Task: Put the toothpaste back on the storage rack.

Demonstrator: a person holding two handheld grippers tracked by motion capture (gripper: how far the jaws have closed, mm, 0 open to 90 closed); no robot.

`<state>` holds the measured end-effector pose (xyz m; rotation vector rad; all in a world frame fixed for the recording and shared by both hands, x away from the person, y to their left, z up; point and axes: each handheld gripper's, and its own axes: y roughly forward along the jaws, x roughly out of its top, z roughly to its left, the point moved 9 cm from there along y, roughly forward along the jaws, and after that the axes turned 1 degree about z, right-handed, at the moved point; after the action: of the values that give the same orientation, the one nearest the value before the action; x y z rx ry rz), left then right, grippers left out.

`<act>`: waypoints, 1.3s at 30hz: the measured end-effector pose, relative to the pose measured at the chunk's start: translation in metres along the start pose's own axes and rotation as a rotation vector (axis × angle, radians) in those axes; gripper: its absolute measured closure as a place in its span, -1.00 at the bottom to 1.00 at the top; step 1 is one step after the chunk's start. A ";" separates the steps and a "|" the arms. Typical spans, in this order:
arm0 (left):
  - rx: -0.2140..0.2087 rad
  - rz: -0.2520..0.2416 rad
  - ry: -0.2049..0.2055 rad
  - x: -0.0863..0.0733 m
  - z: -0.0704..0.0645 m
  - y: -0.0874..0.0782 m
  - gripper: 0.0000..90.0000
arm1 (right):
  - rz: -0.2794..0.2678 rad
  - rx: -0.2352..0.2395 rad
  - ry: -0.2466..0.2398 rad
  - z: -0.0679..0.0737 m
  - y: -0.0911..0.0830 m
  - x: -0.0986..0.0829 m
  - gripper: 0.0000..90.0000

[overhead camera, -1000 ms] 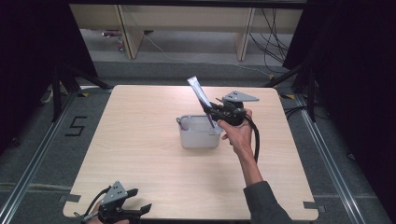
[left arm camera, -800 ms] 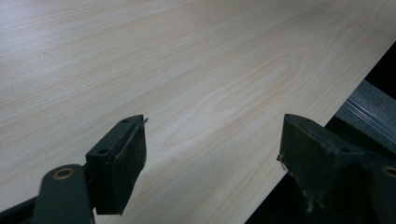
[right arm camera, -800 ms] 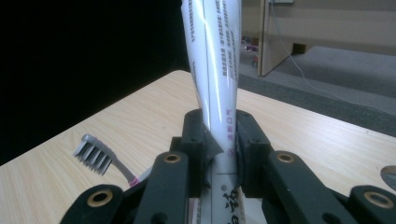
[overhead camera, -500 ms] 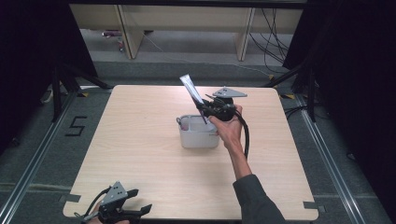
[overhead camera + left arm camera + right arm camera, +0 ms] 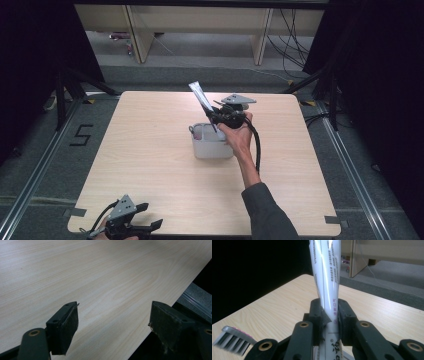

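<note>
My right gripper (image 5: 216, 116) is shut on a white toothpaste tube (image 5: 201, 96), held above the far edge of a grey box (image 5: 212, 148) near the table's middle. In the right gripper view the toothpaste tube (image 5: 327, 275) rises upright between the jaws of the right gripper (image 5: 329, 315), and a toothbrush head (image 5: 233, 341) with grey bristles shows at the lower left. My left gripper (image 5: 147, 220) rests open at the table's near left edge. In the left gripper view the left gripper (image 5: 113, 322) has its jaws spread wide over bare wood.
The wooden table (image 5: 150, 150) has a metal rail frame (image 5: 350, 165) around it on the floor. A taped mark "5" (image 5: 80, 135) lies on the floor at left. Shelving legs (image 5: 135, 30) stand beyond the far edge.
My right gripper has carried the toothpaste tube leftward, from over the grey box's right part towards its far-middle edge. The left gripper has stayed put.
</note>
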<state>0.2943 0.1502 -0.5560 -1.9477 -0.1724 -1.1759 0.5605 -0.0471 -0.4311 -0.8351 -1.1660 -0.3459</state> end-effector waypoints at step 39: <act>-0.007 0.012 0.004 -0.001 -0.002 0.001 -0.49 | 0.051 -0.032 -0.022 0.000 0.012 -0.018 0.69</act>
<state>0.2928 0.1488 -0.5570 -1.9500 -0.1542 -1.1738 0.5616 -0.0425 -0.4520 -0.8969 -1.1605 -0.3153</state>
